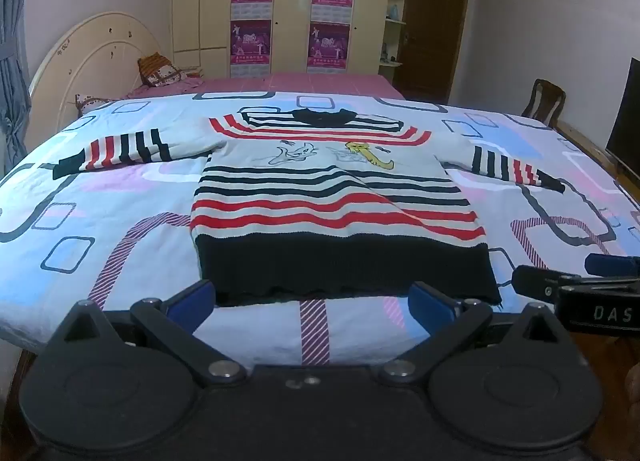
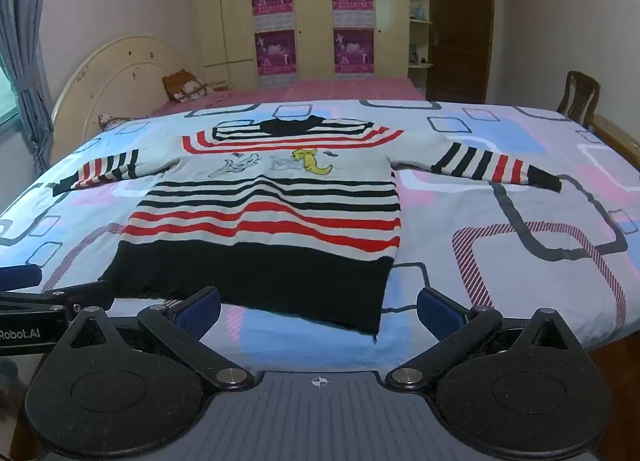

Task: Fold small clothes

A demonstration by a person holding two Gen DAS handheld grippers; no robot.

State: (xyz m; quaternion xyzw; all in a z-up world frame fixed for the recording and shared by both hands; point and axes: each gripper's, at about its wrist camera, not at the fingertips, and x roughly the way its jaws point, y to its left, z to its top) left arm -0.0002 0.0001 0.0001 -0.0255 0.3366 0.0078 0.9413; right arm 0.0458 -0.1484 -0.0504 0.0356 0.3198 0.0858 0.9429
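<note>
A small striped sweater (image 1: 320, 189), white with red and black stripes, a black hem and a cartoon print, lies flat and face up on the bed, both sleeves spread out sideways. It also shows in the right wrist view (image 2: 272, 213). My left gripper (image 1: 312, 303) is open and empty, just short of the black hem near the bed's front edge. My right gripper (image 2: 318, 311) is open and empty, in front of the hem's right corner. The right gripper's fingers (image 1: 560, 285) show at the right of the left wrist view.
The bedspread (image 1: 100, 201) has blue, pink and grey squares. A cream headboard (image 1: 92, 61) and pillows (image 1: 160, 71) are at the far left. A wardrobe with posters (image 1: 292, 17) stands behind. A wooden chair (image 2: 580, 97) and a dark screen (image 1: 626, 121) are at the right.
</note>
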